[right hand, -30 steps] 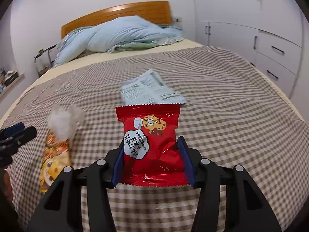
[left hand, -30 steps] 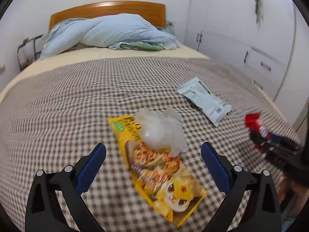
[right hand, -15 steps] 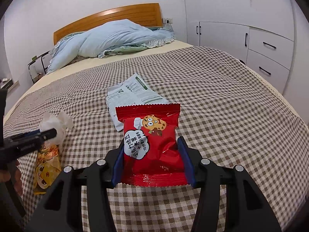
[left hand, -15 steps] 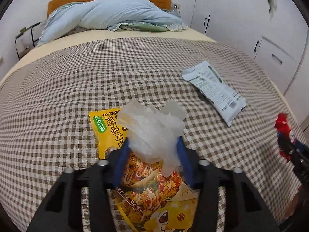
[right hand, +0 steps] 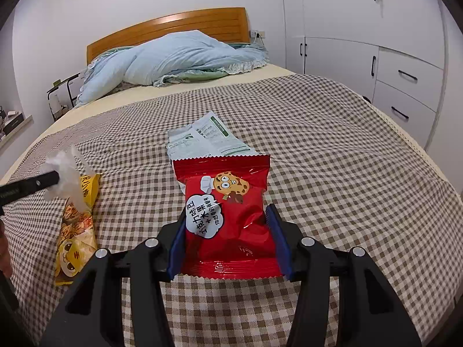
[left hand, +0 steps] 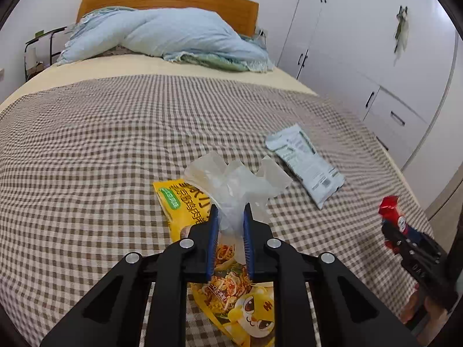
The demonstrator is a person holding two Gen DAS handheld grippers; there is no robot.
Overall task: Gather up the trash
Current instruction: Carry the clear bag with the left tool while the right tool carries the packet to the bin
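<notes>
My left gripper (left hand: pixel 230 217) is closing on a crumpled clear plastic wrapper (left hand: pixel 237 182); the pads press its lower end and the rest bulges out above them. Under it a yellow snack bag (left hand: pixel 231 286) lies flat on the checked bedspread (left hand: pixel 101 150). My right gripper (right hand: pixel 225 225) is shut on a red cookie packet (right hand: pixel 228 211), held upright above the bed. A white and green packet (left hand: pixel 306 162) lies flat further up the bed. In the right wrist view the left gripper (right hand: pixel 43 183) shows at the left edge with the plastic wrapper (right hand: pixel 68 173).
A light blue quilt (left hand: pixel 162 37) is heaped by the wooden headboard (left hand: pixel 167 0). White wardrobes and drawers (left hand: pixel 376 66) line the right wall. A small black rack (right hand: pixel 62 92) stands to the left of the bed's head.
My left gripper went from wide open over the yellow bag to closed on the clear wrapper. The wrapper has come up a little off the bag. The right gripper kept the red packet still.
</notes>
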